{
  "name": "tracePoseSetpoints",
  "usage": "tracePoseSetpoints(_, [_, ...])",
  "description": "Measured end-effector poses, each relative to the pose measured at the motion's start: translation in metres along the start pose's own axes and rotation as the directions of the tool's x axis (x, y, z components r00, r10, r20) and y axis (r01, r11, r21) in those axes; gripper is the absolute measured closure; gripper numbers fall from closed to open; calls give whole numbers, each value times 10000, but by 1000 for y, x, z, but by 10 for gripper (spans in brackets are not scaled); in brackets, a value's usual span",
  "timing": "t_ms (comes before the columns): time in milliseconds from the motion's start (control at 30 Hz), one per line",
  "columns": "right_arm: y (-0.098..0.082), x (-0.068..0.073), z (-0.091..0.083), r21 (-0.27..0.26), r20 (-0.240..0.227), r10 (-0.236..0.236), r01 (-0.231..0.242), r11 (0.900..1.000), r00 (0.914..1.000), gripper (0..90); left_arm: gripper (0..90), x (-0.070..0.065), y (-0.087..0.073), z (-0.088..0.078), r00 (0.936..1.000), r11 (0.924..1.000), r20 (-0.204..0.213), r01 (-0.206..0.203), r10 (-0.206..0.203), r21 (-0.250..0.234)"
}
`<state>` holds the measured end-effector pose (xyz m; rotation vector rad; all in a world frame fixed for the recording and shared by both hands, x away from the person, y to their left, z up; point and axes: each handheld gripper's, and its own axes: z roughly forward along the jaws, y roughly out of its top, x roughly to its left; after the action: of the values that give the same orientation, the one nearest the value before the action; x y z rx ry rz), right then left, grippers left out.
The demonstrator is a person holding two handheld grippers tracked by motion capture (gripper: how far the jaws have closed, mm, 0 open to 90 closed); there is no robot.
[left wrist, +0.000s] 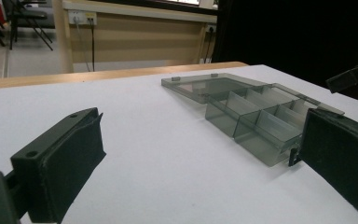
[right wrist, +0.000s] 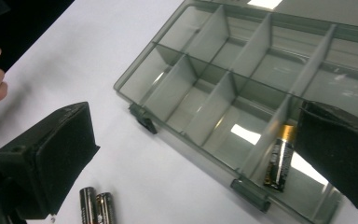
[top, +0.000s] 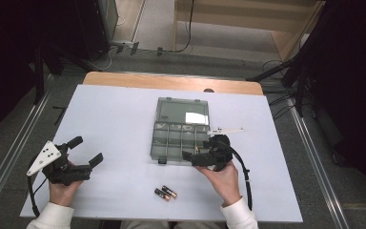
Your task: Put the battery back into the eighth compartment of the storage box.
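Note:
A clear grey compartment box lies open at the table's centre, its lid flat behind it. In the right gripper view one battery lies in a near compartment of the box, close to my right jaw. Two more batteries lie side by side on the table in front of the box, also seen low between the jaws. My right gripper is open at the box's near right corner, nothing between its pads. My left gripper is open over bare table at the left, aimed at the box.
The white table top has a wooden far edge. Dark stands and cables surround the table on the floor. In the left gripper view a jaw of the right gripper shows at the far right.

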<state>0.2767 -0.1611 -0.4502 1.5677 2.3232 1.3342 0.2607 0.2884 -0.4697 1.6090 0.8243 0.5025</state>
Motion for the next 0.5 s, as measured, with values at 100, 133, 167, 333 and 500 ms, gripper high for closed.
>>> tracePoseSetpoints(100, [0,5,1,122,-102,-237,238,9996,9997,0,0,0,0,0,10000,10000,-12,16,-16,-9])
tracePoseSetpoints(133, [0,6,1,106,-119,-289,290,9995,9995,0,0,0,0,0,10000,10000,-19,9,-9,-11])
tracePoseSetpoints(167, [0,8,2,94,-184,-375,377,9992,9991,0,0,0,0,0,10000,10000,-5,-4,4,-3])
tracePoseSetpoints(333, [-1,15,3,308,-258,-755,763,9966,9968,0,0,-1,-1,3,10000,9999,74,-36,35,96])
tracePoseSetpoints(500, [-2,20,7,551,-395,-1086,1107,9923,9933,0,0,-1,-1,4,9999,9999,132,-55,54,116])
